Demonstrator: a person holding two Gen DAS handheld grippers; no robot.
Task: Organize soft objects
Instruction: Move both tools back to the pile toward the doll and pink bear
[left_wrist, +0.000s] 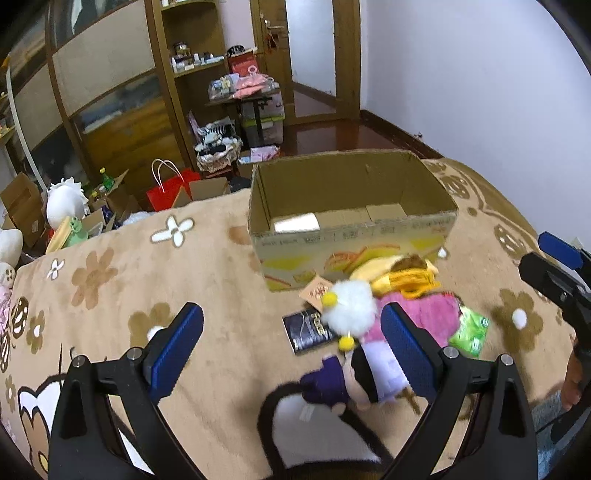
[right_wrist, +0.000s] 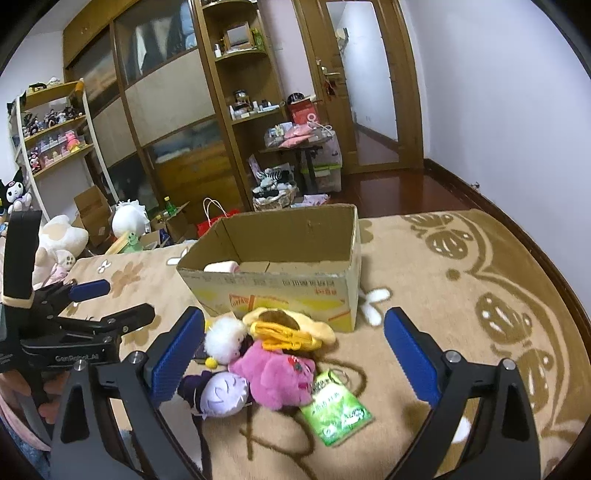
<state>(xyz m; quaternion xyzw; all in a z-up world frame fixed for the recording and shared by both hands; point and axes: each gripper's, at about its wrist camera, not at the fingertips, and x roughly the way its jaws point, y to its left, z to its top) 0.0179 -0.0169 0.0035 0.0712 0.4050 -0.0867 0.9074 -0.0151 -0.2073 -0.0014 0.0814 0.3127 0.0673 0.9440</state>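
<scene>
An open cardboard box (left_wrist: 351, 218) (right_wrist: 273, 275) stands on the beige flowered blanket, with a pale soft item (right_wrist: 220, 266) inside. In front of it lies a pile: white fluffy toy (left_wrist: 349, 308) (right_wrist: 225, 338), yellow plush (left_wrist: 399, 275) (right_wrist: 288, 326), pink plush (left_wrist: 424, 317) (right_wrist: 273, 373), purple doll (left_wrist: 332, 384) (right_wrist: 221, 393), green packet (left_wrist: 471, 328) (right_wrist: 334, 410) and black packet (left_wrist: 308, 330). My left gripper (left_wrist: 291, 350) (right_wrist: 110, 302) hovers open at the pile's left side. My right gripper (right_wrist: 293, 356) (left_wrist: 554, 273) is wide open above the pile, with no pad touching it.
The blanket (right_wrist: 443, 295) has bare stretches left and right of the box. Beyond its far edge the floor holds a red bag (left_wrist: 168, 195), cartons and plush toys (right_wrist: 61, 236). A wardrobe, shelves and a doorway stand behind.
</scene>
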